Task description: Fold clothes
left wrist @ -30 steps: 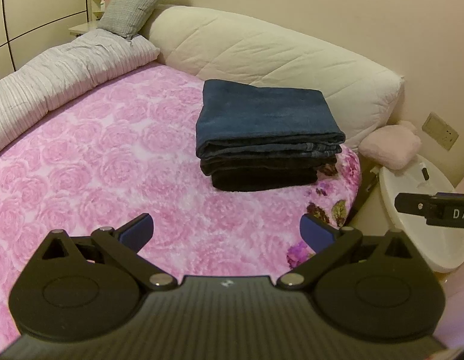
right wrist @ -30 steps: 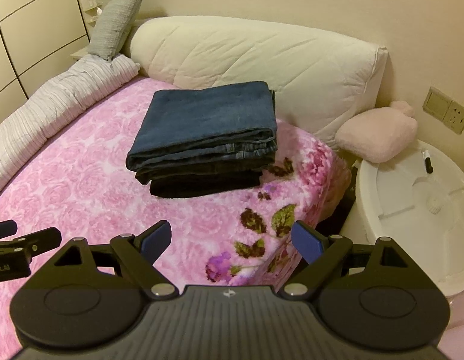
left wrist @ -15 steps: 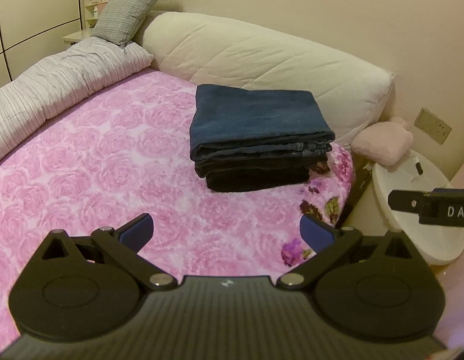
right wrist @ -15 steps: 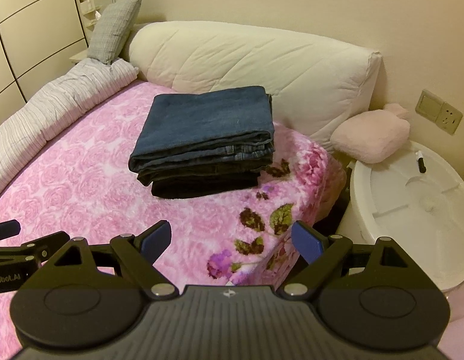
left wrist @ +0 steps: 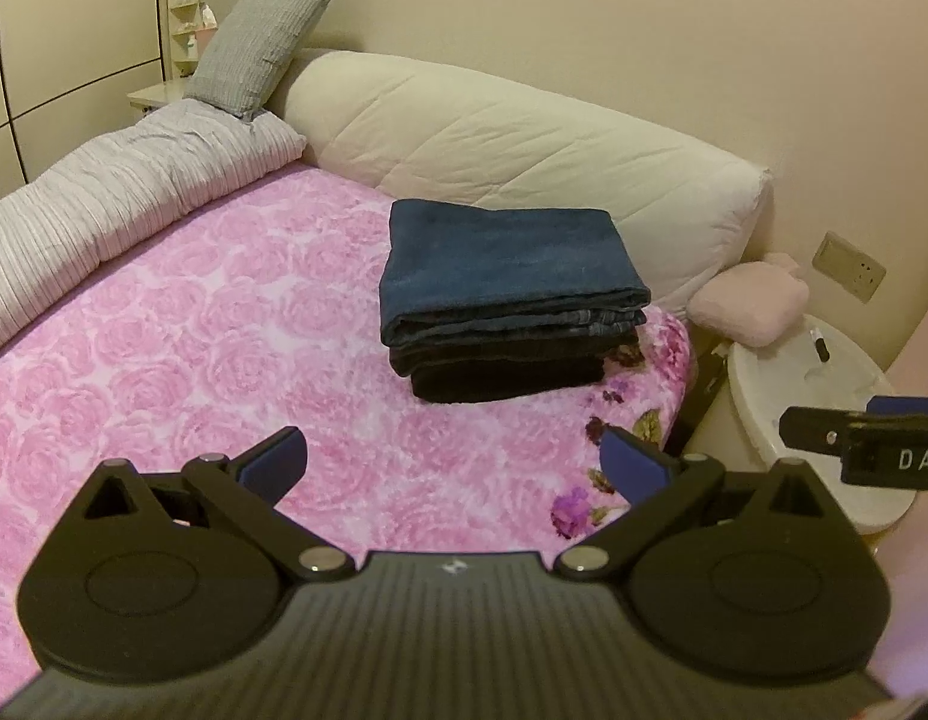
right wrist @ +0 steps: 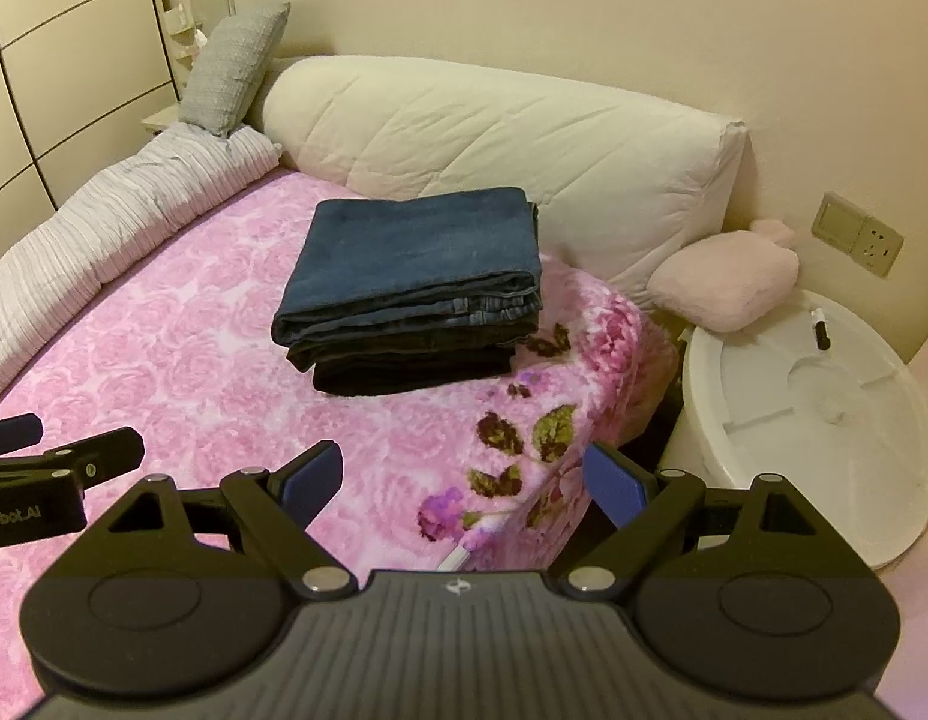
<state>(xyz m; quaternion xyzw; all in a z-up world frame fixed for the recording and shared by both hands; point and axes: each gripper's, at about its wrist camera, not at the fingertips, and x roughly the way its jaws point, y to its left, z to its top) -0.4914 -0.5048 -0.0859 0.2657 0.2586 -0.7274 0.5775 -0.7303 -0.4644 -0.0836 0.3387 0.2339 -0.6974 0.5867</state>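
Both claws gape wide, empty — left gripper (left wrist: 453, 461), right gripper (right wrist: 462, 479); only right view shows folded dark-blue denim stack's (right wrist: 413, 276) side edge.

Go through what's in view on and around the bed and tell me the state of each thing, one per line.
Left gripper: open, empty, above the pink rose blanket.
Right gripper: open, empty.
Folded blue denim jeans: folded flat, topmost on the stack.
Folded black garment: folded, at the bottom.
Long cream quilted pillow: leaning on the wall.
Round white plastic tub lid: beside the bed, tilted.
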